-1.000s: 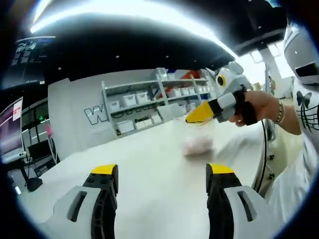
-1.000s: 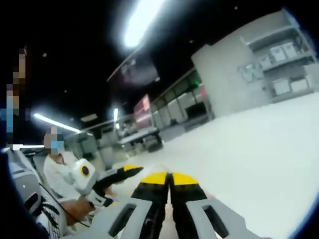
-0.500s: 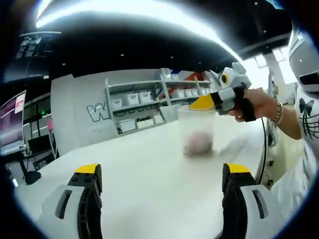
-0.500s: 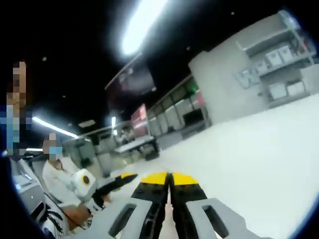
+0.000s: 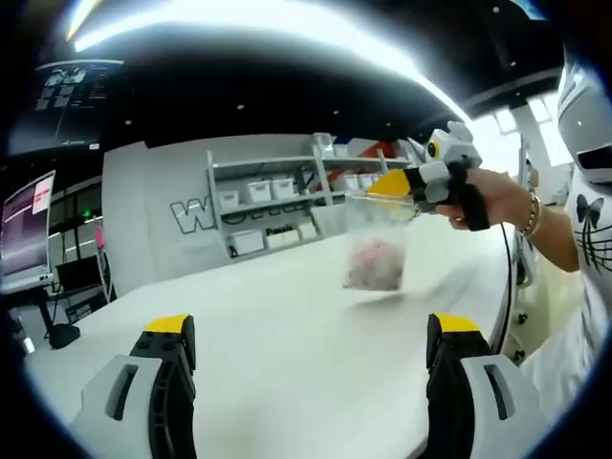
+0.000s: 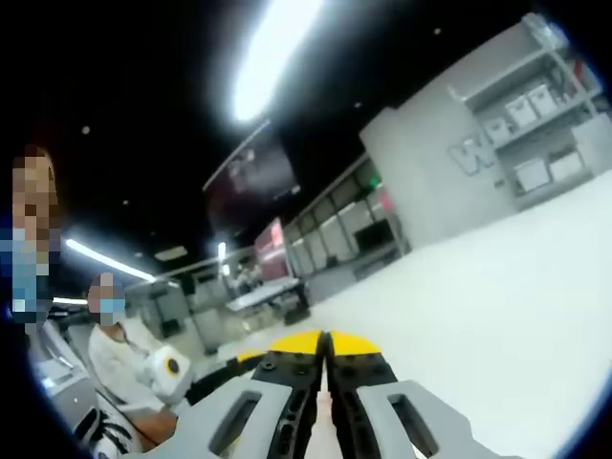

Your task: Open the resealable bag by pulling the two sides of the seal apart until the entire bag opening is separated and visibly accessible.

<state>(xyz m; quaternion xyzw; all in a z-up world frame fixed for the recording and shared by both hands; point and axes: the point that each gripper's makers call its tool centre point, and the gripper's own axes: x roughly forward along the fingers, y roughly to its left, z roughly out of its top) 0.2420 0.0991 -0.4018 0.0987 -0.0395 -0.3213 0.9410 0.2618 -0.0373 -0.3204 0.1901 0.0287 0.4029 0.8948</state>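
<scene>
A clear resealable bag (image 5: 375,251) with pinkish contents hangs just above the white table (image 5: 277,316). My right gripper (image 5: 394,185) comes in from the right in the left gripper view, held by a hand (image 5: 492,199), and is shut on the bag's top edge. My left gripper (image 5: 312,331) stands open wide in the foreground, well short of the bag, with nothing between its fingers. In the right gripper view my right gripper (image 6: 325,346) has its yellow-tipped jaws pressed together; the bag is hidden below them. My left gripper (image 6: 182,373) shows small at the lower left there.
Grey wall shelves (image 5: 277,196) with white bins stand beyond the table's far edge. A monitor (image 5: 24,239) and desks sit at the far left. The table's edge runs close to the person's white shirt (image 5: 574,316) on the right. A seated person in white (image 6: 120,359) is beside the table (image 6: 497,287).
The right gripper has lifted the bag higher off the table. My left jaws spread wider a second ago and have stayed so since.
</scene>
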